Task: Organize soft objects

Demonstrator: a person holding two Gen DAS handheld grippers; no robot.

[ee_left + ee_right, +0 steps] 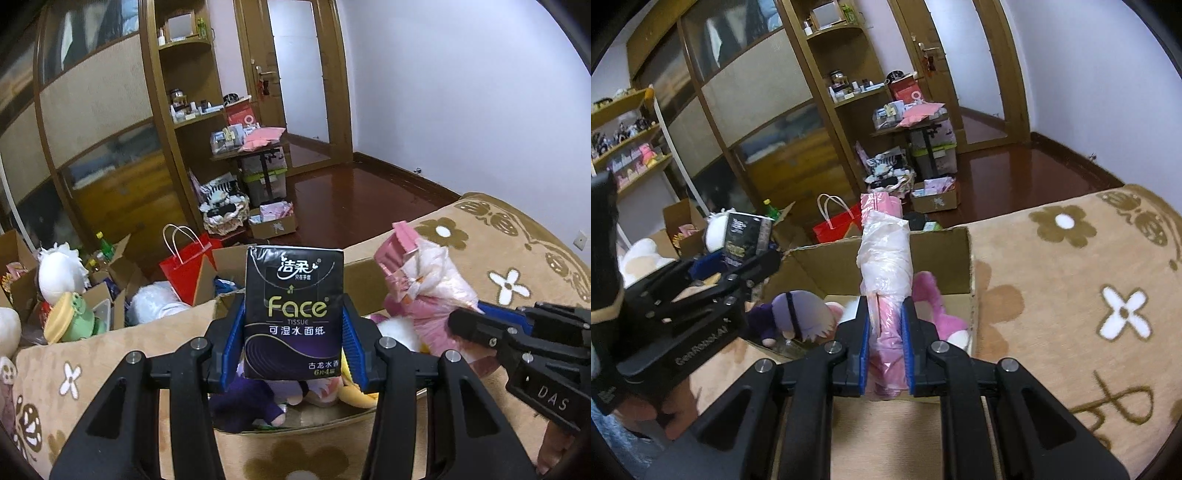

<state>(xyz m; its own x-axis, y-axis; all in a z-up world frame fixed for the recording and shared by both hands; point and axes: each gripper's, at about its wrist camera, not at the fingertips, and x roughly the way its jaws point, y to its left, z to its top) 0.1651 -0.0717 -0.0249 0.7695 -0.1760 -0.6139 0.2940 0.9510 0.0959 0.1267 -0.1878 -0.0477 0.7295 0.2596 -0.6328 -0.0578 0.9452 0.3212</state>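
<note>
Over the open cardboard box (945,266) on the bed (1071,280), left gripper (293,332) clamps the black tissue pack (293,314), right gripper (885,350) pinches the pink bagged bundle (884,258); drop-off step, next likely lower and release among the plush toys (801,314).

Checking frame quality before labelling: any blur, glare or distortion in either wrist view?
Left wrist: sharp on the tissue pack, label readable; glare on the dark floor; fisheye bends the wardrobe. Right wrist: pink bagged bundle crisp, left tool and tissue pack softer at the edge; dark vignette in corners; dim indoor light.
</note>
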